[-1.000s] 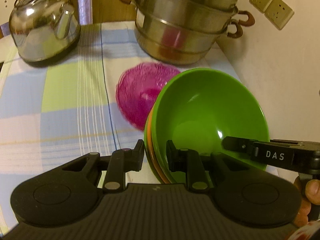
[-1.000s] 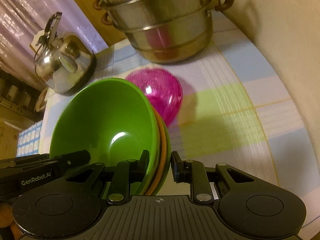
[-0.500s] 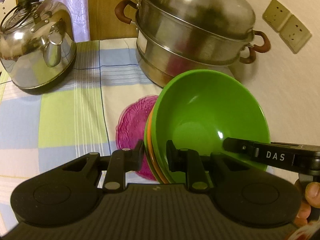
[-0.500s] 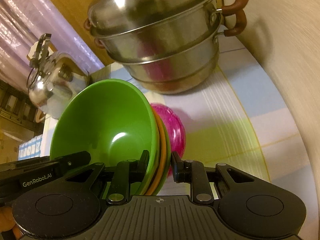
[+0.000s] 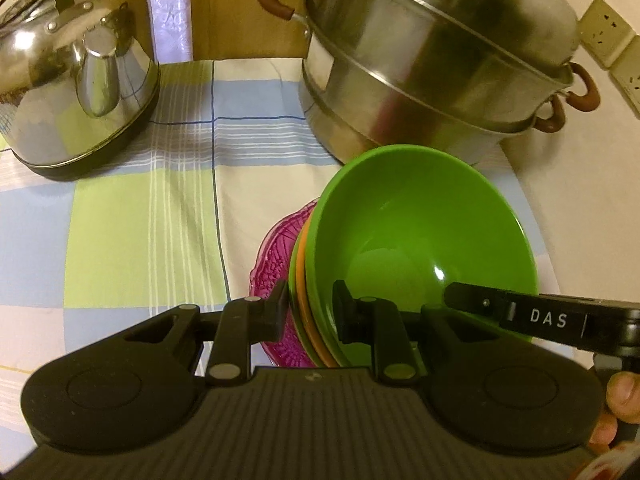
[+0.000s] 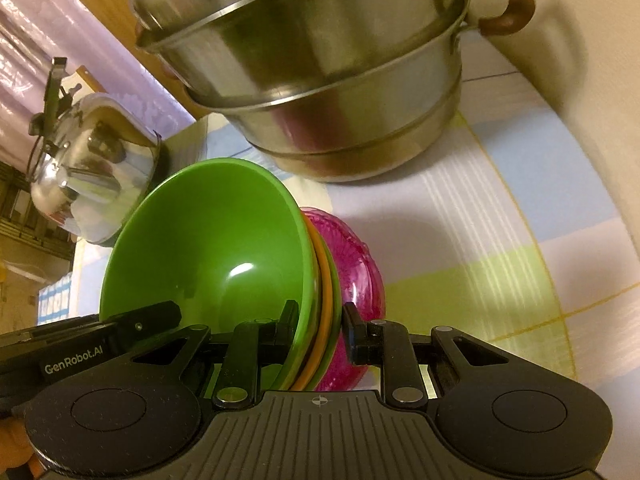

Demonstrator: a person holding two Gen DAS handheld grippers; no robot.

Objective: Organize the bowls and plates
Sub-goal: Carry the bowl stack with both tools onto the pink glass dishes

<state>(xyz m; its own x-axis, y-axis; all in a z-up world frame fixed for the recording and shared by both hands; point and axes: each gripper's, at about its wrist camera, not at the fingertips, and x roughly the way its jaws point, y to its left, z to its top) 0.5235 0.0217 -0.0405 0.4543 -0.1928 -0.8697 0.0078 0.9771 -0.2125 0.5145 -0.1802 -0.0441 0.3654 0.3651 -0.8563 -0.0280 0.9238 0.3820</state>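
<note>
Here, two black handheld grippers clamp one stack of nested plastic bowls from opposite sides above a table spread with a pastel checked cloth (image 5: 140,216). The left gripper (image 5: 310,312) has its fingers closed on the stack's left rim, one finger inside the glossy green top bowl (image 5: 420,236) and the other against the outside; the right gripper (image 6: 320,330) pinches the opposite rim in the same way, its tip also showing in the left wrist view, lettered "DAS". Under the green top bowl sit a thin orange bowl (image 6: 322,316) and another green bowl (image 6: 334,300), only their rims showing.

The stack is tilted and partly covers a translucent magenta ribbed glass dish (image 5: 276,260), which lies on the cloth toward the table's right edge, by the pale wall. Whether the stack touches the dish cannot be told. Just behind them, at the far right corner, stands a large two-tier stainless steel steamer pot (image 5: 432,60) with brown loop handles. A polished steel kettle (image 5: 76,68) with a dark base occupies the far left corner, well apart from the bowls. Two beige wall sockets (image 5: 608,32) are set into the wall beside the pot. A person's fingertips (image 5: 620,396) curl round the right gripper's handle at the frame's lower right edge.
</note>
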